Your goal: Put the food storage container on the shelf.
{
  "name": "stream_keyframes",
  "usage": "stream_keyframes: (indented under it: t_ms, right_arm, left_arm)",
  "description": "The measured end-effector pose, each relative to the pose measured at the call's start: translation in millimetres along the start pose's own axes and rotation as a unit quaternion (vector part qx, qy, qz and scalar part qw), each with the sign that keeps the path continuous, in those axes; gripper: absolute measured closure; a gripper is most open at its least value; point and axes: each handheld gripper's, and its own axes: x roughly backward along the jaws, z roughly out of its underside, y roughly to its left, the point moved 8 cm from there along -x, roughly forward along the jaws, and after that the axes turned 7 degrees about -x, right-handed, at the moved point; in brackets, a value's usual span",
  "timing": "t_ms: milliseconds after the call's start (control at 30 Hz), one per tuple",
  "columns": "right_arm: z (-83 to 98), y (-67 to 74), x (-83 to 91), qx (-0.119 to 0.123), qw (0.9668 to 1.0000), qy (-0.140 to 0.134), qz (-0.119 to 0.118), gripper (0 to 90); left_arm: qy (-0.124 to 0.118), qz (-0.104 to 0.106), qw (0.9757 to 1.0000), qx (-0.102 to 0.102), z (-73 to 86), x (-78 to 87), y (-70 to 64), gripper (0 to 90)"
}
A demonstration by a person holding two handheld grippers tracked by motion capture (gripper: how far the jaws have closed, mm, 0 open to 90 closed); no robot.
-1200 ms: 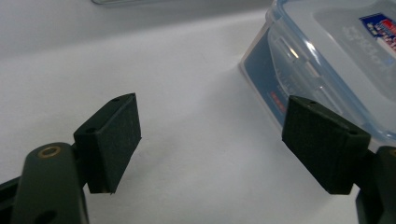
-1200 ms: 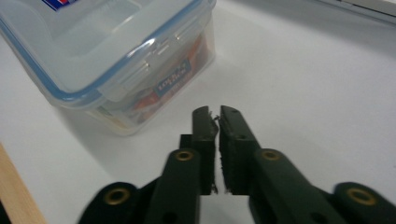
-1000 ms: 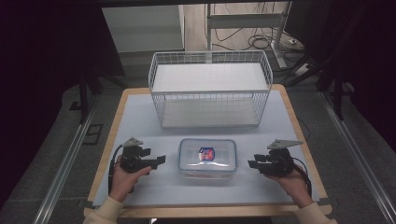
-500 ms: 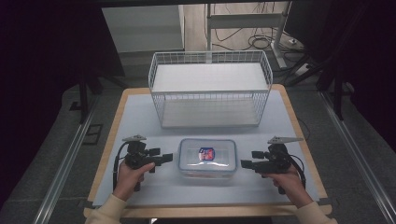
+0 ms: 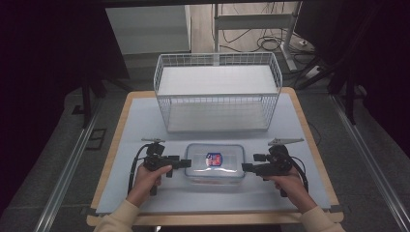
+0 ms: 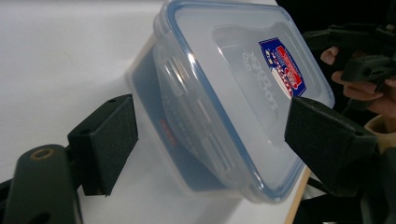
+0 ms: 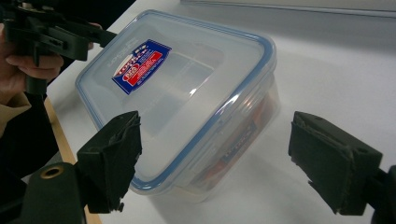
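While both grippers close in from the sides, the box [image 5: 214,162] lies flat on the white mat [image 5: 145,121], near the front edge and just in front of the wire basket [image 5: 217,92]. It is clear plastic with a blue-rimmed lid [image 7: 173,84] snapped on and a red and blue label [image 6: 281,65] on top. It looks light and, as far as the clear walls show, empty. The walls should be stiff but smooth, so I expect them to slip under a loose pinch, and the lid may flex if squeezed at its middle. The short ends, just under the lid's rim, look like the best places to grip, one from each side. The left gripper [image 5: 185,163] stands wide, its jaws having just been opening, with the box's end between them but untouched. The right gripper [image 5: 244,167] is wide too, also just opened, apart from the box's other end
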Motion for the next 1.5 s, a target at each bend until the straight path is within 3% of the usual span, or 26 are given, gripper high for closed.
stream_keyframes:
  t_ms: [33,367,667,967,1133,1200,1333,1433,1500]
  right_arm:
    - [0.0,-0.1,0.0,0.0,1.0,0.0,0.0,17.2]
    - [0.8,-2.5,0.6,0.002,1.0,0.001,0.005,17.5]
    - [4.1,-2.7,-6.2,-0.009,0.9998,0.017,0.002,17.4]
    - [1.7,-4.1,-25.1,-0.057,0.9976,0.036,-0.018,17.8]
    - [0.6,-2.5,-31.5,-0.07,0.996,0.044,-0.034,18.0]
    - [0.1,-2.8,-37.1,-0.096,0.9926,0.052,-0.052,18.4]
    - [-1.3,-4.9,-38.4,-0.116,0.9902,0.055,-0.056,19.0]
    - [-0.3,-6.5,-40.1,-0.152,0.9839,0.069,-0.065,18.1]
    - [0.3,-7.9,-40.6,-0.159,0.9821,0.075,-0.068,17.9]
  left_arm:
    - [0.007,0.013,0.9998,0.014,0.0,-6.0,1.1,16.8]
    - [0.017,0.045,0.9985,0.027,-0.1,-20.4,1.2,19.6]
    - [0.016,0.043,0.9988,0.017,0.6,-15.6,-0.6,28.4]
    - [0.014,0.045,0.9987,0.02,1.8,-14.2,-0.8,30.1]
    - [0.013,0.046,0.9987,0.02,1.7,-14.4,-0.7,30.1]
    - [0.012,0.045,0.9987,0.019,1.7,-14.4,-0.8,30.1]
    - [0.011,0.045,0.9987,0.018,1.8,-14.4,-0.8,30.1]
    - [0.006,0.041,0.999,0.018,1.5,-15.0,-1.2,29.9]
    - [0.005,0.04,0.999,0.018,1.5,-15.1,-1.2,29.9]
